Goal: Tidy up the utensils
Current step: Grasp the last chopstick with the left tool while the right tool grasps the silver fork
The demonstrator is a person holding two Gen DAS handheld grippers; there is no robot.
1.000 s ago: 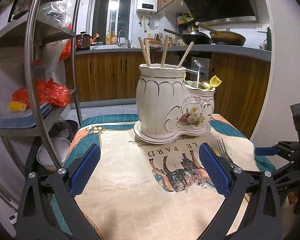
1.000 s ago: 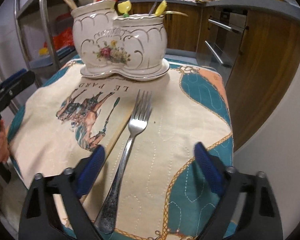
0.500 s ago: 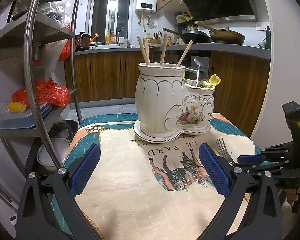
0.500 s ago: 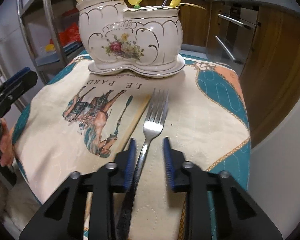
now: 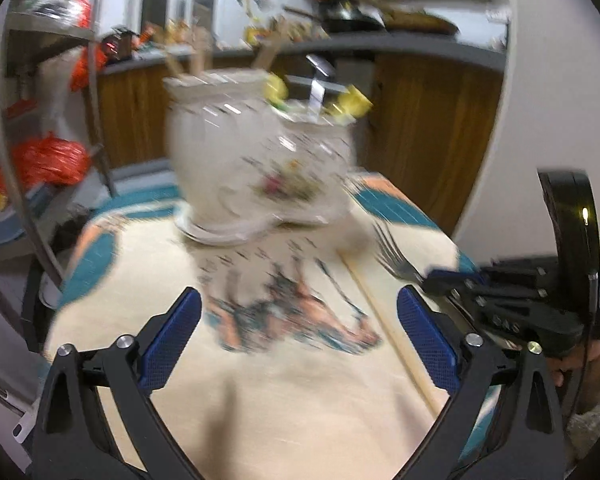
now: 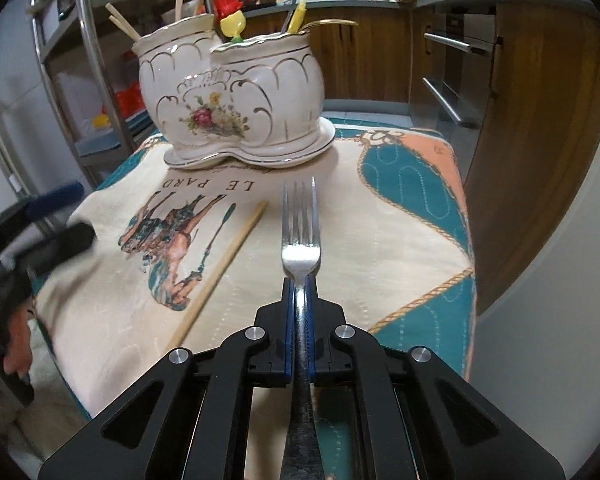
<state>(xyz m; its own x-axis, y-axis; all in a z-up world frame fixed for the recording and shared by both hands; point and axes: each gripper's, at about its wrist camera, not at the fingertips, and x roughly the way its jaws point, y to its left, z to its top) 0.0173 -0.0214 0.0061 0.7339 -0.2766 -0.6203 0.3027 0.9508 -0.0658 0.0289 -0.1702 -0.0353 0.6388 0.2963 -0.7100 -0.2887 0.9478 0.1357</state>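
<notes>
My right gripper [image 6: 299, 292] is shut on the handle of a metal fork [image 6: 300, 236], tines pointing at the white ceramic utensil holder [image 6: 236, 96] at the table's far side. In the left wrist view the fork [image 5: 392, 254] and right gripper [image 5: 448, 280] show at the right. A single wooden chopstick [image 6: 220, 272] lies left of the fork; it also shows in the left wrist view [image 5: 384, 320]. My left gripper [image 5: 296, 340] is open and empty above the cloth, facing the blurred holder [image 5: 260, 172]. The holder has chopsticks in its tall part and spoons in its low part.
A patterned cloth [image 6: 400, 208] covers the small table, whose right edge drops off near wooden cabinets [image 6: 540, 120]. A metal shelf rack [image 5: 16, 160] with red bags stands at the left. A kitchen counter runs behind.
My right gripper has closed fully on the fork handle. The left gripper has swung right, blurring its view, so the chopstick and fork now show in it.
</notes>
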